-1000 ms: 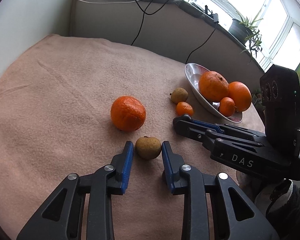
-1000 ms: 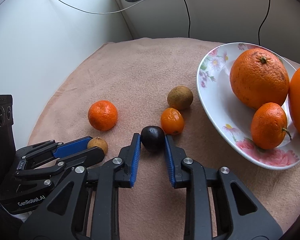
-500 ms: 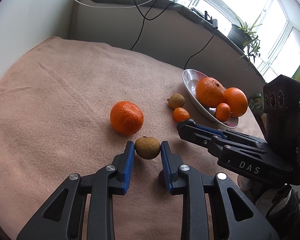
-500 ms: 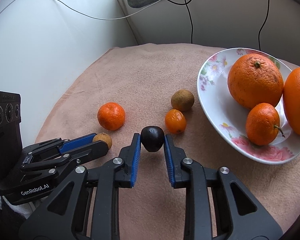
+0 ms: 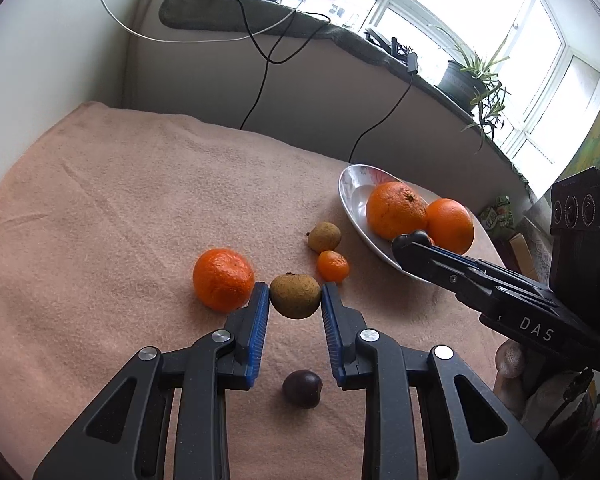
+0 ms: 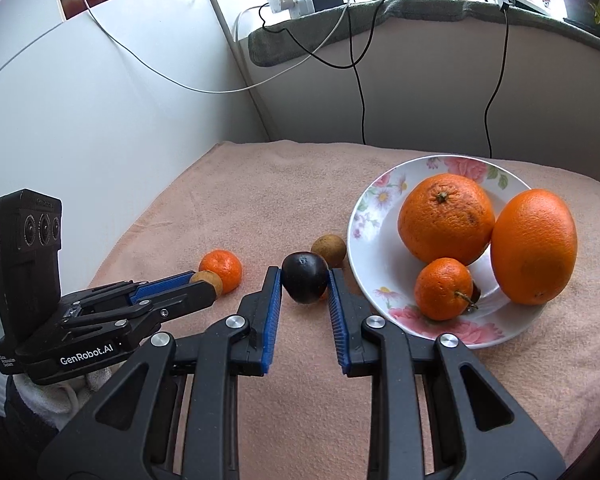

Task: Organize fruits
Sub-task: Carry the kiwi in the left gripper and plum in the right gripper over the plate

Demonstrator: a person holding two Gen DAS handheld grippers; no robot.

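Observation:
My left gripper (image 5: 295, 295) is shut on a brown round fruit (image 5: 295, 296) and holds it above the cloth. My right gripper (image 6: 304, 278) is shut on a dark purple fruit (image 6: 304, 277), lifted near the rim of the floral plate (image 6: 366, 216). The plate holds two big oranges (image 6: 446, 218) and a small mandarin (image 6: 443, 288). On the cloth lie a mandarin (image 5: 223, 279), a small mandarin (image 5: 332, 266), another brown fruit (image 5: 324, 237) and a second dark fruit (image 5: 302, 389) under my left gripper.
A pink cloth (image 5: 120, 200) covers the table. A wall stands at the left and a ledge with hanging cables (image 5: 260, 76) at the back. A potted plant (image 5: 472, 76) sits on the windowsill.
Both grippers have risen with their fruits held. The right gripper has moved towards the plate. A second dark fruit has come into view below my left gripper.

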